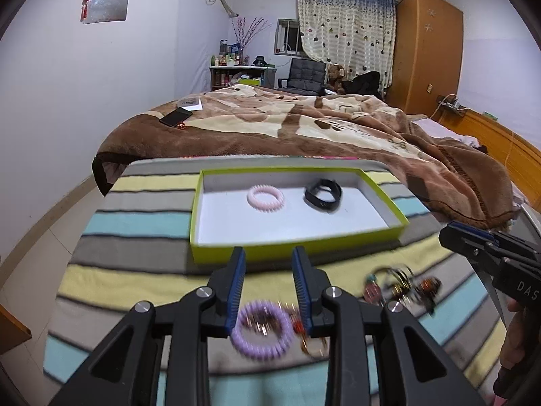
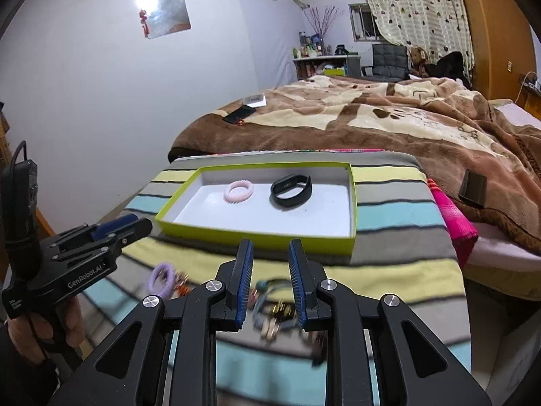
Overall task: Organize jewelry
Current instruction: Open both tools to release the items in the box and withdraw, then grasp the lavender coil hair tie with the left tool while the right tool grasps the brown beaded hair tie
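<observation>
A brown and cream blanket (image 1: 304,118) covers the bed beyond the striped cloth (image 1: 135,223) that lies over the tabletop. On the blanket's far left part rest a black phone (image 1: 175,116) and, just beyond it, a white card or packet (image 1: 190,103). A small dark flat case (image 2: 473,188) lies on the blanket at the right, near a pink cloth (image 2: 456,226) hanging off the tabletop's right edge. Against the far wall stand a cluttered shelf with bottles (image 1: 233,67), a black chair (image 1: 304,76) and a brown teddy bear (image 1: 335,75). A patterned curtain (image 1: 348,27) hangs beside an orange wooden wardrobe (image 1: 426,50). A shiny square sheet (image 1: 106,0) is fixed on the left wall.
</observation>
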Tool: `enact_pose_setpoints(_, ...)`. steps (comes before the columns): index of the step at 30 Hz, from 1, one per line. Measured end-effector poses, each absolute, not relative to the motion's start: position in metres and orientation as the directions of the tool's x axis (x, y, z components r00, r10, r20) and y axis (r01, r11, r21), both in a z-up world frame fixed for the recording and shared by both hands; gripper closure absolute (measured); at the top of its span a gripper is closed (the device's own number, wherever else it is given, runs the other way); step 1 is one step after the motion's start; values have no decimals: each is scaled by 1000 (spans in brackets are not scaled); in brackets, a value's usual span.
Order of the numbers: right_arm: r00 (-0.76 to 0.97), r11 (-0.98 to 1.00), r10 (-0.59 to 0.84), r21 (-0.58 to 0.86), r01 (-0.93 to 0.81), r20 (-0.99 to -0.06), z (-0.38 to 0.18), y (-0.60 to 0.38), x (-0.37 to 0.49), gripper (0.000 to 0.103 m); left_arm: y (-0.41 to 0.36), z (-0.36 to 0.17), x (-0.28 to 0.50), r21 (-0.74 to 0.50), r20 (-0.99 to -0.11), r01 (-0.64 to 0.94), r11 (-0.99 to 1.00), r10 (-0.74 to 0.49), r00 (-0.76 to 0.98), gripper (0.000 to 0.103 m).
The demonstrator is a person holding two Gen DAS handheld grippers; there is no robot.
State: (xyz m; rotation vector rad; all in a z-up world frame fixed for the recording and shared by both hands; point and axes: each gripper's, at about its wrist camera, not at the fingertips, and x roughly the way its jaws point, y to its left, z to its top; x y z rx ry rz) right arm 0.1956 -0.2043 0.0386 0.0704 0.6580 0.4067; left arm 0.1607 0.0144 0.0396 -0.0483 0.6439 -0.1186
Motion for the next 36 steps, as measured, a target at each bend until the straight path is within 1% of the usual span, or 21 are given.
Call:
enact_pose_setpoints(9, 731, 917, 392, 179, -356, -559, 29, -211, 136, 81, 8, 34, 107, -73, -568, 109, 991, -131, 812, 73)
enact_pose_setpoints(15, 738, 922, 381, 164, -352, -557, 24, -212, 109, 81, 7, 34, 75, -62, -539, 114, 992, -129, 833, 73)
enact_pose_setpoints(19, 744, 926, 365, 140, -349, -559, 21, -212, 94, 81, 4, 32, 61, -56, -534, 118, 991, -130, 835, 73)
enact_pose_setpoints(25, 745, 932, 351, 134, -336, -567, 16, -218, 87, 81, 1, 25, 51, -53, -543, 120, 991, -130, 829, 73)
enact_pose_setpoints(36, 742, 943, 318, 116, -311, -590, 7, -227, 103, 81, 5, 19, 69, -53, -568, 101, 993, -114, 815, 73)
